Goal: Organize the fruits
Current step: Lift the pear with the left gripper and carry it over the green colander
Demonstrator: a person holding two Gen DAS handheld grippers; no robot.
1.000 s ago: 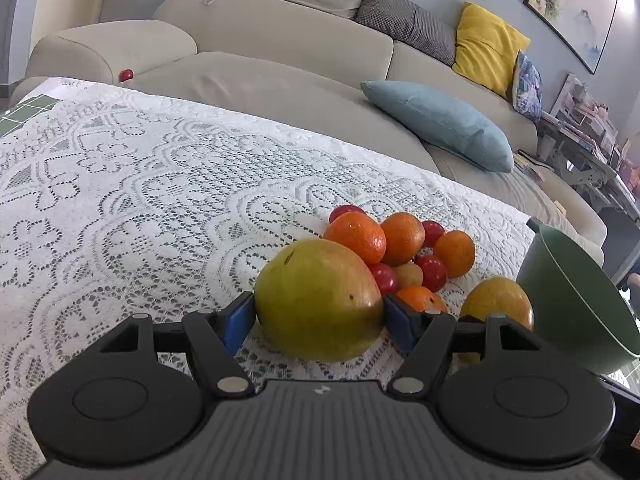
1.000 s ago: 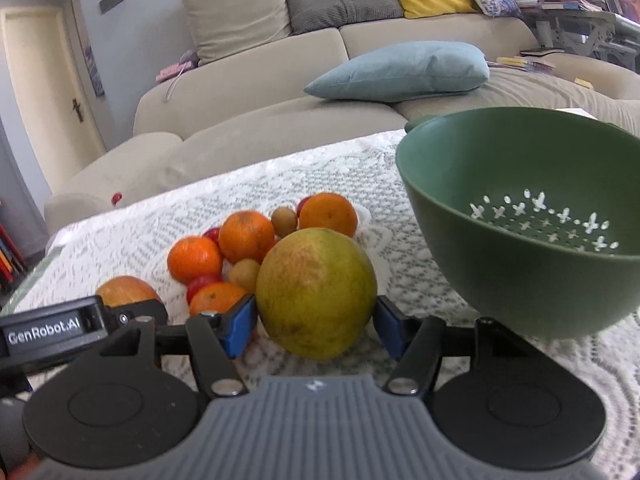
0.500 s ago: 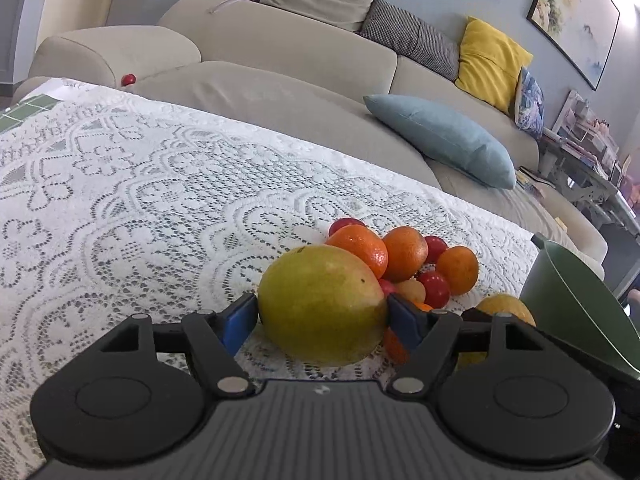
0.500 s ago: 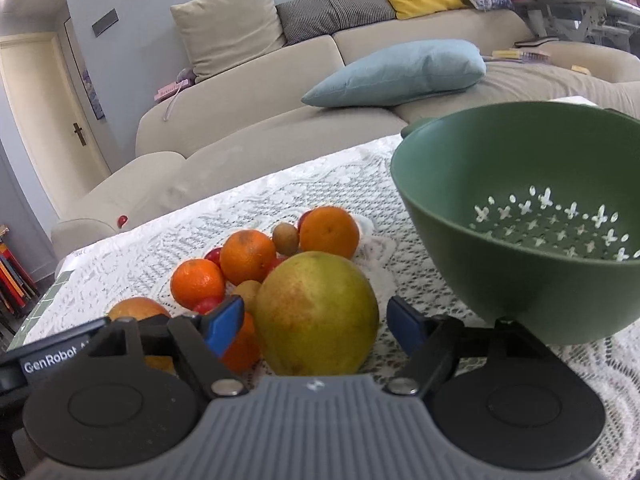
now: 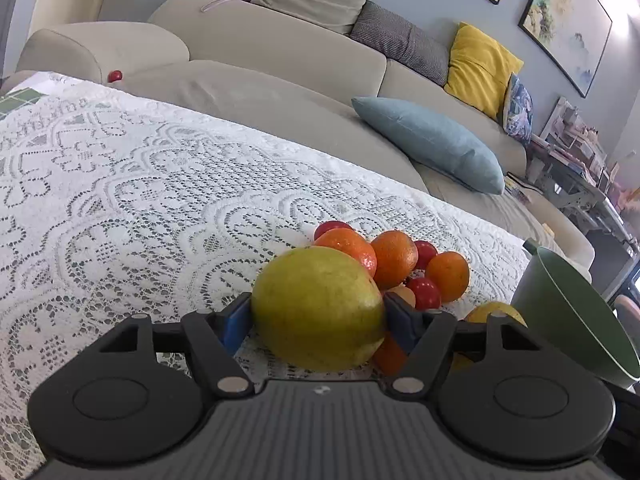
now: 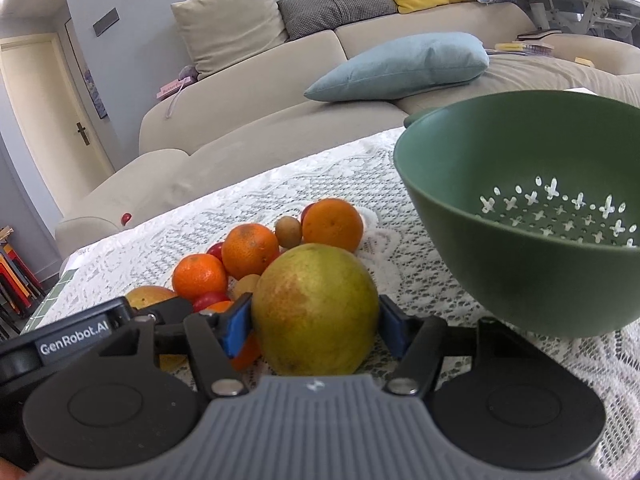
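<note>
Lace tablecloth [image 5: 140, 208], beige sofa [image 5: 280, 52], blue cushion [image 5: 432, 144]

White openwork lace cloth [image 5: 120, 208] covers the desk. The green colander [image 6: 540, 272] looks like matt, smooth plastic; the tangerines [image 6: 250, 250] have dimpled, slightly glossy peel. The sofa [image 5: 280, 52] is matt beige fabric.

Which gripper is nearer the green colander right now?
Right. The right gripper, closing around a yellow-green fruit, sits just beside the green colander; the left gripper is farther left beyond it.
</note>
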